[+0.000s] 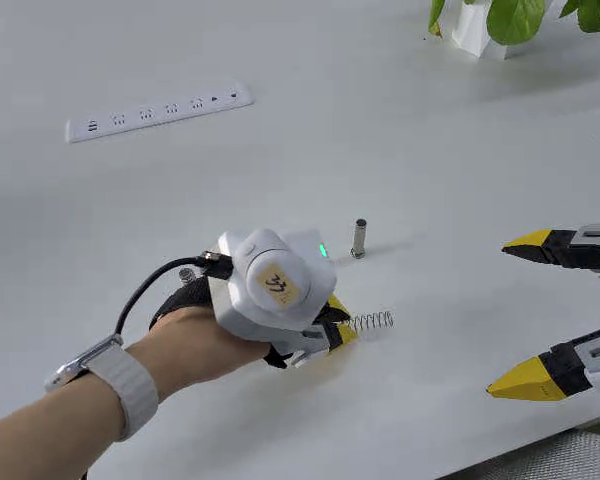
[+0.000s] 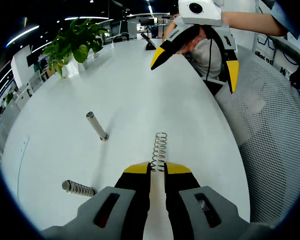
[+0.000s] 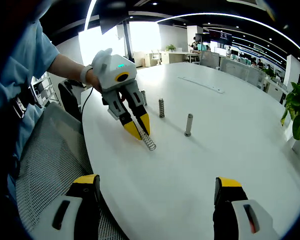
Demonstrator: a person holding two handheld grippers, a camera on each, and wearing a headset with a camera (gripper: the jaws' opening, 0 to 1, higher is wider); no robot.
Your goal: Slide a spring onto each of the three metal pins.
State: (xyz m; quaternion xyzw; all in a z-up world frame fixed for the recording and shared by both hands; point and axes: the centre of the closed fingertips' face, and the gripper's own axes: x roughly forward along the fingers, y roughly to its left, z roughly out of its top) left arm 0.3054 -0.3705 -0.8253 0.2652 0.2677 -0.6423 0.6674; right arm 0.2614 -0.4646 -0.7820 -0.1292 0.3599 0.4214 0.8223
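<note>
The spring (image 1: 372,321) (image 2: 159,150) (image 3: 148,140) sticks straight out from the yellow tips of the left tool (image 1: 342,325) (image 2: 158,167) (image 3: 144,125), whose jaws are pinched together on its near end. It is held low over the white table (image 1: 380,120), roughly level with the top. Whether its free end touches the surface cannot be told.

Just beyond the spring, the bare pin (image 1: 359,238) (image 2: 96,125) (image 3: 188,124) stands upright on its small foot, apart from the coil. Nothing lies between them. In the left gripper view the second pin (image 2: 79,188) (image 3: 161,108) stands closer to the tool and off to one side, already wrapped in a coil.

The right tool (image 1: 500,318) (image 2: 192,75) (image 3: 157,181) hangs over the table edge, well apart from the spring. Its jaws are spread wide with nothing between them, and its tips point toward the left tool.

A hand with a pale wrist strap (image 1: 120,380) grips the left tool, and a black cable (image 1: 145,290) loops from its white housing. On that housing a green light (image 1: 322,250) glows beside a tan sticker (image 1: 277,285), whose dark marks are too blurred to read.

Farther back, a white power strip (image 1: 158,111) (image 3: 200,84) lies flat on the table. A leafy plant (image 1: 510,15) (image 2: 72,45) in a white pot (image 1: 475,30) stands at the far corner. A grey mesh chair (image 2: 270,125) (image 3: 45,165) sits beside the table edge.
</note>
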